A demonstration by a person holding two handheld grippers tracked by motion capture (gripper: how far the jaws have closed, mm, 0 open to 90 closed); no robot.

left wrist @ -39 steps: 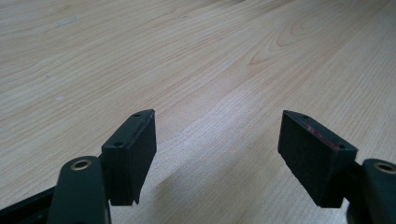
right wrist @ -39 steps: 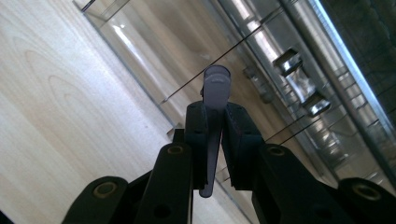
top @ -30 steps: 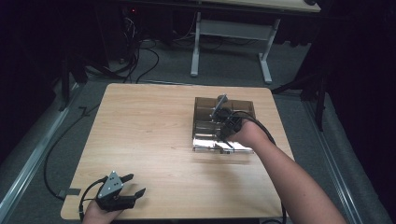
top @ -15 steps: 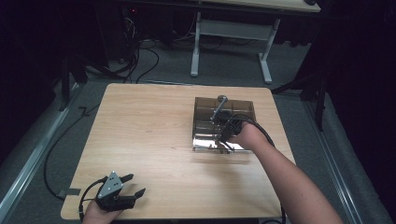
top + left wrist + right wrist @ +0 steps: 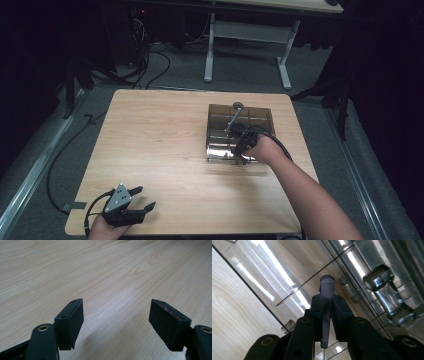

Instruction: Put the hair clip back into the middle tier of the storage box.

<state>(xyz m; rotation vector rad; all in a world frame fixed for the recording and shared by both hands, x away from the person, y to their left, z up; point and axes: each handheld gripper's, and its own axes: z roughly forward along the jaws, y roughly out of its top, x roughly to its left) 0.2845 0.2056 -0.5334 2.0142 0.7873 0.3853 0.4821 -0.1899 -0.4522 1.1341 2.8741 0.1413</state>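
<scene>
Now the right gripper [image 5: 325,315] has a grey lever [image 5: 326,302] between its jaws, which have just been easing apart, above the clear acrylic box [image 5: 260,120]. Meanwhile the left gripper [image 5: 116,322] rests wide open and empty over the wooden table [image 5: 160,135].

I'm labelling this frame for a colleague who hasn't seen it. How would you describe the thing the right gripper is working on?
On the wooden table, look at its far right part for the clear smoky plastic box. A slim grey stick with a round end slants up out of it, its lower end between the right gripper jaws.
</scene>
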